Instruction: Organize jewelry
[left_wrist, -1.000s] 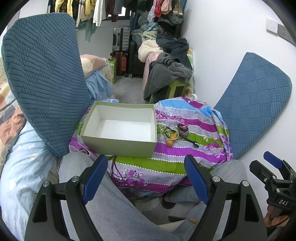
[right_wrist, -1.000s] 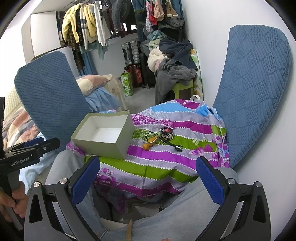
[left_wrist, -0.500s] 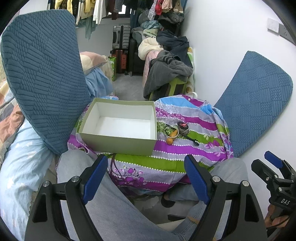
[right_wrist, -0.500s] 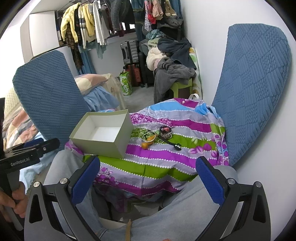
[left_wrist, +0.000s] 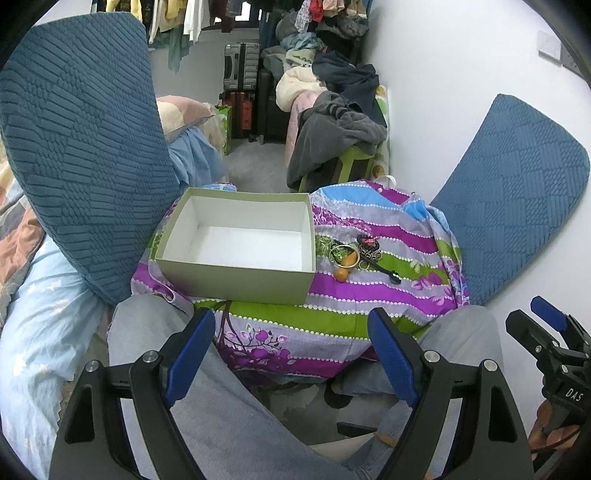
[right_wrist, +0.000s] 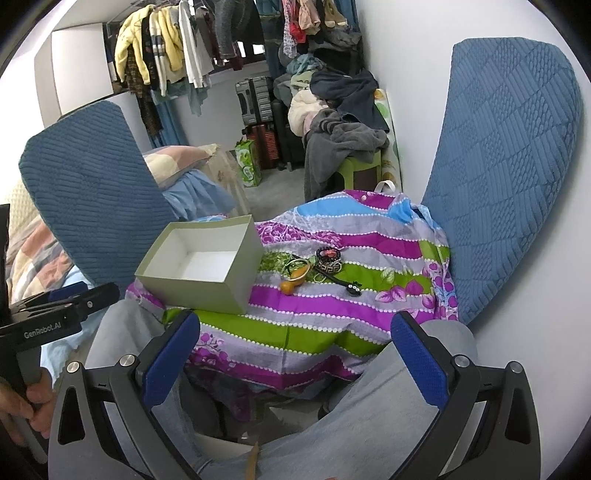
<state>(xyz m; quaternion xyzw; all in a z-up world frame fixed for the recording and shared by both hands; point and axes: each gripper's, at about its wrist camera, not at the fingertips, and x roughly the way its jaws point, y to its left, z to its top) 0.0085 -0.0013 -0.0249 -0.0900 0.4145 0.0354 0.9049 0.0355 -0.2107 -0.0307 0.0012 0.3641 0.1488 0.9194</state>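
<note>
Reading "GenRobot.AI" and "DAS", left gripper (left_wrist: 291, 354) and right gripper (right_wrist: 295, 354) gape wide, empty.

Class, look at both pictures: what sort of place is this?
Probably a lived-in bedroom: clothes on a hanging rail, a pillow on bedding, and suitcases stacked by a heap of clothing.

- The left gripper (left_wrist: 291, 350) is wide open and holds nothing, above the person's grey-trousered knees (left_wrist: 155, 332).
- The right gripper (right_wrist: 295, 354) is also wide open and empty.
- A hand (right_wrist: 22, 402) grips the left gripper's handle.
</note>
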